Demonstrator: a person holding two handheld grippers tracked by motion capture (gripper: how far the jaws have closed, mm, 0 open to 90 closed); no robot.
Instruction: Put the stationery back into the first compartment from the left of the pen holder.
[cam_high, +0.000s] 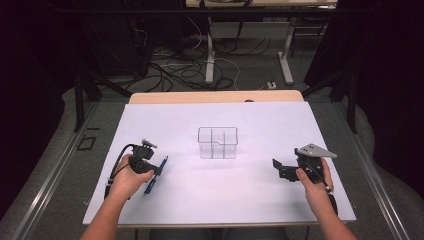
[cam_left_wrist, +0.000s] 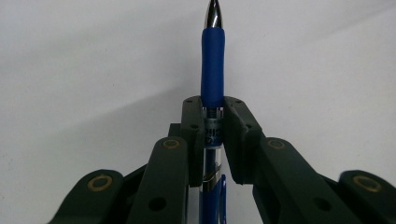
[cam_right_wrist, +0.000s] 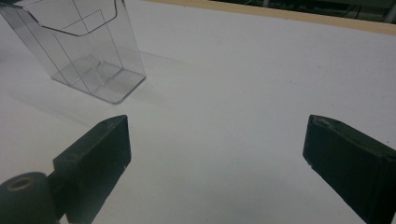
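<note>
Left tongs (cam_left_wrist: 212, 140) were clamped on a blue pen (cam_left_wrist: 212, 70) near the board's (cam_high: 200, 200) left edge, tip pointing ahead, probably ready to carry it. Right tongs (cam_right_wrist: 217, 158) stood wide apart and empty near the right edge. A clear holder (cam_high: 217, 142) waited mid-board, likely the pen's place. The pen's rear end was cut off.

room dark | grey floor (cam_high: 240, 67), loose cables (cam_high: 170, 70) | white table legs (cam_high: 210, 55) beyond
</note>
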